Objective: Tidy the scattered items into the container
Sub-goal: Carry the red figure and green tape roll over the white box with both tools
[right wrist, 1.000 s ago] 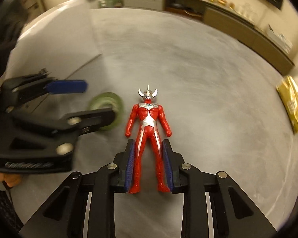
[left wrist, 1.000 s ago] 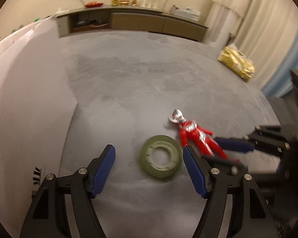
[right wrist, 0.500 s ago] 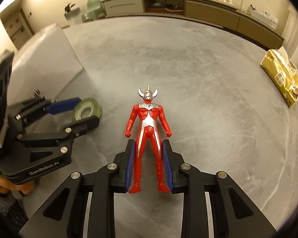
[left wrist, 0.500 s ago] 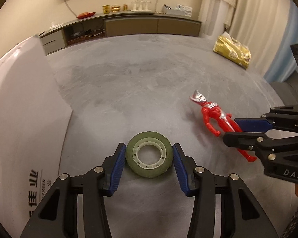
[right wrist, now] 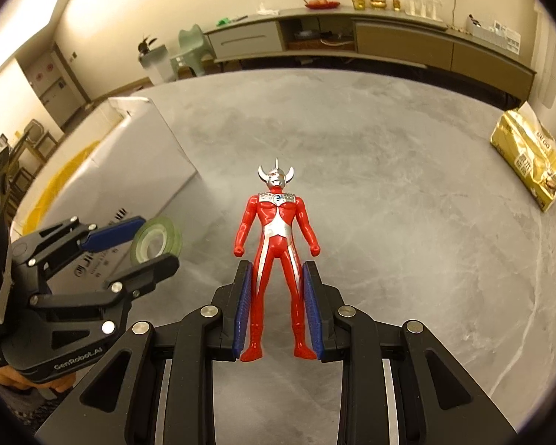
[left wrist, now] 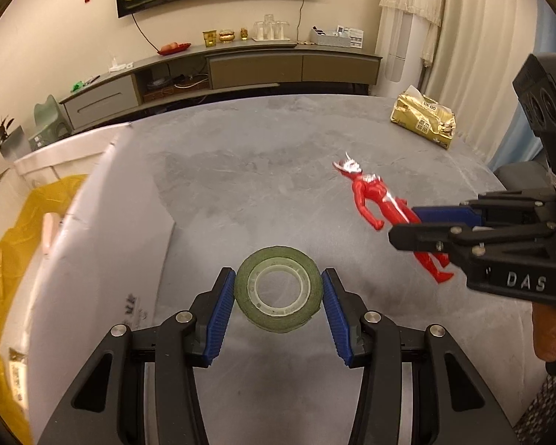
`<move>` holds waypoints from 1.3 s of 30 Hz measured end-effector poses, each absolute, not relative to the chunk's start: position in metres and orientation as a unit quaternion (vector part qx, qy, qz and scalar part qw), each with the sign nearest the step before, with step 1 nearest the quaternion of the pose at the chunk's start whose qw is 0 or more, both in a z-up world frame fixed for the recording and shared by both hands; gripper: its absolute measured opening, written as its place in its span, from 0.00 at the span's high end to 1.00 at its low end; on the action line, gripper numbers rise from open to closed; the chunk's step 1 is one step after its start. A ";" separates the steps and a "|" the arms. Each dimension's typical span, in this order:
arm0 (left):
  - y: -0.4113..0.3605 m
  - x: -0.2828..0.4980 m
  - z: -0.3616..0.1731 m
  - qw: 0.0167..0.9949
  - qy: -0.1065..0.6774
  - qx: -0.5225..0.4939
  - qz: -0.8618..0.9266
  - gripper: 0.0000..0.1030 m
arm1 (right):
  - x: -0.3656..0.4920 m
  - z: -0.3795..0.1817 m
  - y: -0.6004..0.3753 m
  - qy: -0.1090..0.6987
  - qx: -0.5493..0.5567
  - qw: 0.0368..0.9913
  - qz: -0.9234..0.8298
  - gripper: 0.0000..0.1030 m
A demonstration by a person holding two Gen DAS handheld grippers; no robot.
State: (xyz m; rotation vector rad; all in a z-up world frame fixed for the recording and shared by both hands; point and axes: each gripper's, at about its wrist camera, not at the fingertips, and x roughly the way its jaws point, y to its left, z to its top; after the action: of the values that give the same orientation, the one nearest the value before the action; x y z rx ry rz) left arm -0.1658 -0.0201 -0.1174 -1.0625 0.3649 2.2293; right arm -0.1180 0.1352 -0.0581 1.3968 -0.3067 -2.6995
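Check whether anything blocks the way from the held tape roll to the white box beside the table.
Nothing visible does. The left tool grips the green tape roll above the grey table; the white cardboard box with its yellow bag is open to its left. The right tool, holding the red toy figure, is on the other side.

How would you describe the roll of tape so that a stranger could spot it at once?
Start at the grey table and find the white box at its left edge. Just beside it, the left gripper clamps the green tape roll between blue jaws: a flat ring with a pale core, unlike the red toy figure.
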 end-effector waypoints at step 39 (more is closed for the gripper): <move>-0.095 -0.109 -0.020 0.291 0.137 -0.334 0.886 0.53 | -0.097 0.015 0.049 -0.061 0.386 0.116 -0.913 0.72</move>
State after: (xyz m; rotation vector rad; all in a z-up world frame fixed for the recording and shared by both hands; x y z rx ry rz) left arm -0.1088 -0.0952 -0.0197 -0.8903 0.3660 2.3632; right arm -0.0975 0.0488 0.0147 1.1310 -0.1792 -2.6742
